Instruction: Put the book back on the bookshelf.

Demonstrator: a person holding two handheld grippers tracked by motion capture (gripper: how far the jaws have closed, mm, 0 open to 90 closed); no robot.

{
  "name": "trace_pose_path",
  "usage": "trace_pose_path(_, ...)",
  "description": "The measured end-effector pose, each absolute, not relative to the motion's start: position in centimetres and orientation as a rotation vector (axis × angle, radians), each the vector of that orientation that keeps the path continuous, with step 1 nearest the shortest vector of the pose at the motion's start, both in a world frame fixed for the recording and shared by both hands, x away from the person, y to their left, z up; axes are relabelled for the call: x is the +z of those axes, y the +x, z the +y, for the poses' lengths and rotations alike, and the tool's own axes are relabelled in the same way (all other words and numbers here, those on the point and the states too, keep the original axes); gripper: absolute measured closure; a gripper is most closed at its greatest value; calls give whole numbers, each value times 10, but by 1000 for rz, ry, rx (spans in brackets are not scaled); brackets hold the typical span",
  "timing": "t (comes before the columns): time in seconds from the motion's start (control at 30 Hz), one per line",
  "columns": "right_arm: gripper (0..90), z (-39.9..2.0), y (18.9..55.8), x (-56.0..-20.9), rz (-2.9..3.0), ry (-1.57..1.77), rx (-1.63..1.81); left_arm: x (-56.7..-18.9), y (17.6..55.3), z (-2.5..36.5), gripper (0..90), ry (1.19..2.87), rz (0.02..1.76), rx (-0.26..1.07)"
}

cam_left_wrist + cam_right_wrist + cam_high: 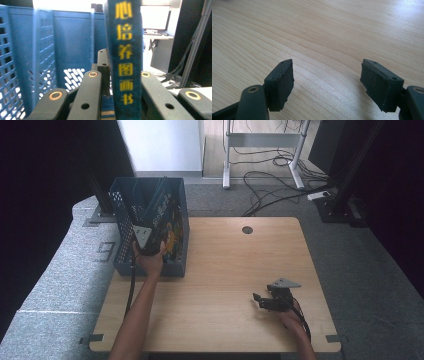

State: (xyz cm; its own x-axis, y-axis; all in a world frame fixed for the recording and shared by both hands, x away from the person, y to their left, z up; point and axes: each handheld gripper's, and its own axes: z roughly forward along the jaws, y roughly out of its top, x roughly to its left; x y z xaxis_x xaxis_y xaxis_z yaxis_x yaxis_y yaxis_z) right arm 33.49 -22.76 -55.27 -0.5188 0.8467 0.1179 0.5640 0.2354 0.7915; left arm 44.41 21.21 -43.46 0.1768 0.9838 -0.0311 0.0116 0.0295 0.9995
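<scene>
A book (125, 50) with a dark blue spine and yellow characters stands upright in a blue perforated basket (150, 267) at the table's far left. My left gripper (149, 241) reaches into the basket and is shut on the book's spine, one black jaw on each side. The book (167, 215) leans among other items in the basket. Near the front right of the wooden table (225, 270), my right gripper (260, 301) hovers open. Bare wood lies between its pads (280, 82) in the right gripper view.
A round cable hole (247, 230) sits near the table's far edge. Beyond the table are loose cables (270, 185) on the floor and a white desk frame (227, 165). Dark curtains flank both sides.
</scene>
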Motion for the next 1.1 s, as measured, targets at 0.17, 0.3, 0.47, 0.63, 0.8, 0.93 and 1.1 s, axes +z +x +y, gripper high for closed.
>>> trace_pose_path(0.17, 258, -228, 335, -553, 2178, 1310, 1175, -432, 443, 215, 805, 1266, 1085, 1073)
trace_pose_path(0.3, 257, -228, 335, -553, 2180, 1311, 1179, -428, 444, 215, 813, 1280, 1079, 1101)
trace_pose_path(0.47, 257, -228, 335, -553, 2180, 1311, 1178, -429, 441, 211, 816, 1298, 1049, 1091)
trace_pose_path(0.63, 257, -228, 335, -553, 2179, 1312, 1174, -429, 439, 196, 811, 1337, 1002, 1086)
trace_pose_path(0.8, 257, -228, 335, -553, 2179, 1310, 1175, -428, 442, 186, 802, 1350, 994, 1077)
trace_pose_path(0.93, 257, -228, 335, -553, 2181, 1306, 1173, -426, 444, 183, 794, 1326, 1013, 1048)
trace_pose_path(1.1, 258, -227, 335, -553, 2183, 1302, 1174, -426, 443, 182, 774, 1324, 1015, 1014)
